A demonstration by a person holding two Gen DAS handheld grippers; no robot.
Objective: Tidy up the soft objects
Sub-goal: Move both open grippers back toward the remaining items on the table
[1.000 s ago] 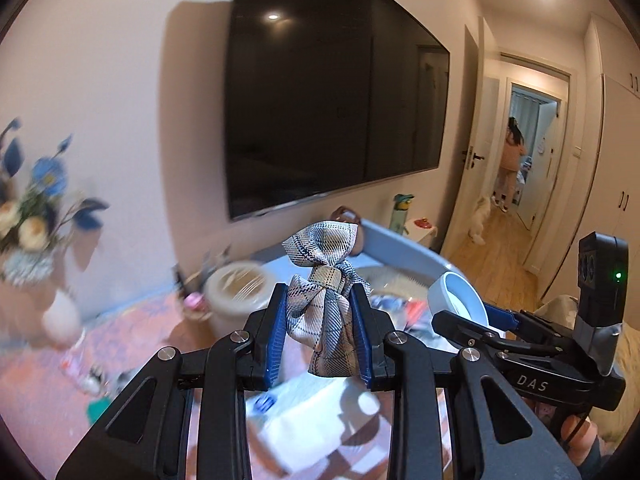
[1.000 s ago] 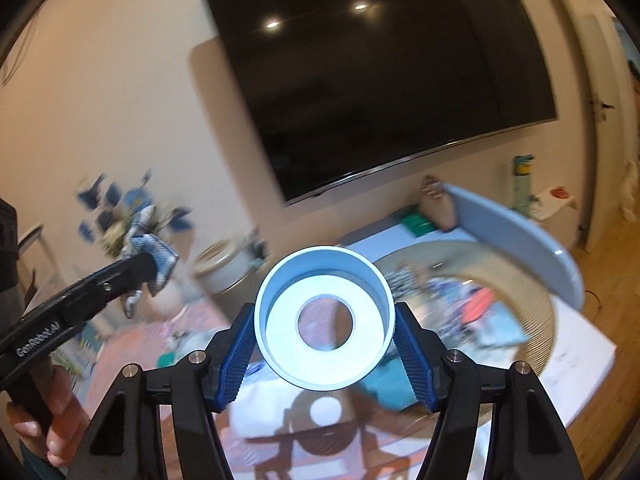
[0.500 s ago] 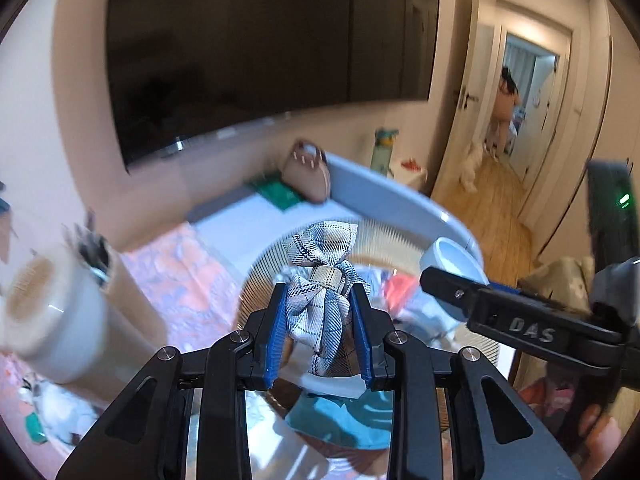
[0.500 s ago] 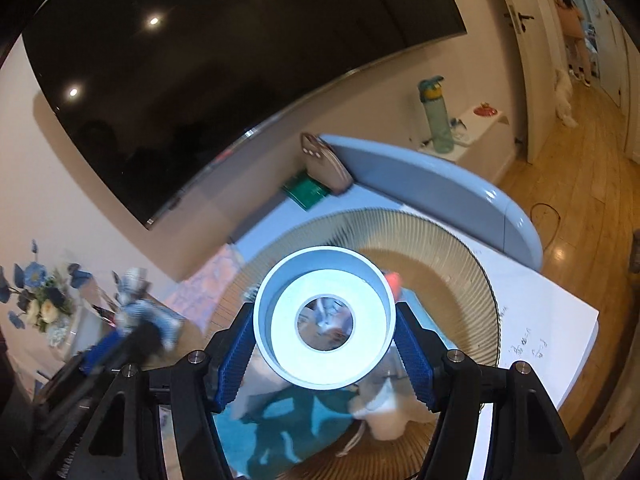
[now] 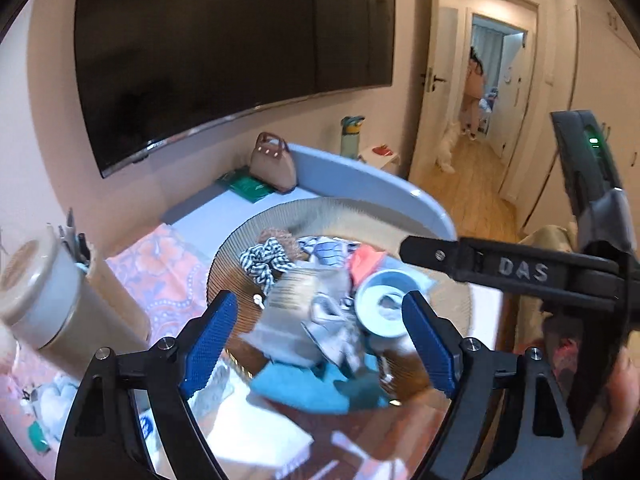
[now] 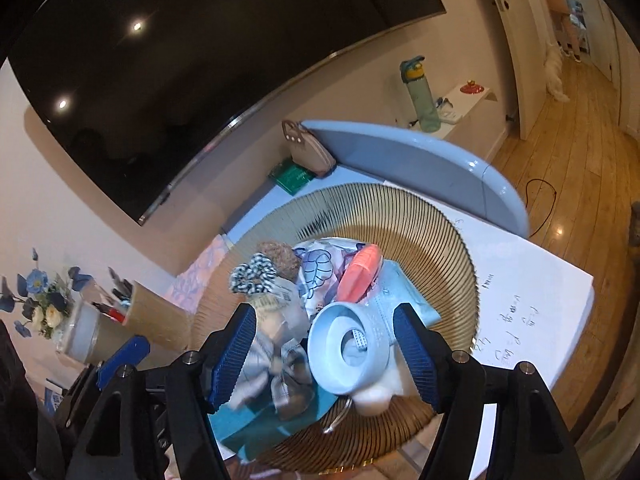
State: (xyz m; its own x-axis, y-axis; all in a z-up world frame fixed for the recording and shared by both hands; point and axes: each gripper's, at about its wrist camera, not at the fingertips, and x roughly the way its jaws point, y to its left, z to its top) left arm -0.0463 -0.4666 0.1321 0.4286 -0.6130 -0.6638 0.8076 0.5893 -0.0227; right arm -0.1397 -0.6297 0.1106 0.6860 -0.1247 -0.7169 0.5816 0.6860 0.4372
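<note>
A round gold wire basket (image 6: 420,216) (image 5: 320,208) holds a pile of soft things. The plaid bow (image 6: 280,368) (image 5: 332,320) lies in it, next to the pale blue tape ring (image 6: 348,348) (image 5: 384,308). A striped scrunchie (image 6: 252,278) (image 5: 262,258), a coral piece (image 6: 360,272) and printed cloth (image 6: 316,268) lie behind. My left gripper (image 5: 320,340) is open and empty above the basket. My right gripper (image 6: 324,356) is open, its jaws on either side of the ring and bow.
A beige cup with pens (image 5: 52,300) (image 6: 120,320) stands left of the basket. A brown handbag (image 5: 272,164) and green book (image 5: 248,188) sit by the wall under the TV. A flower vase (image 6: 36,308) is far left. A water bottle (image 6: 420,92) stands behind.
Both grippers moved over the basket and opened. The plaid bow left the left gripper and the tape ring left the right gripper; both now lie in the basket.
</note>
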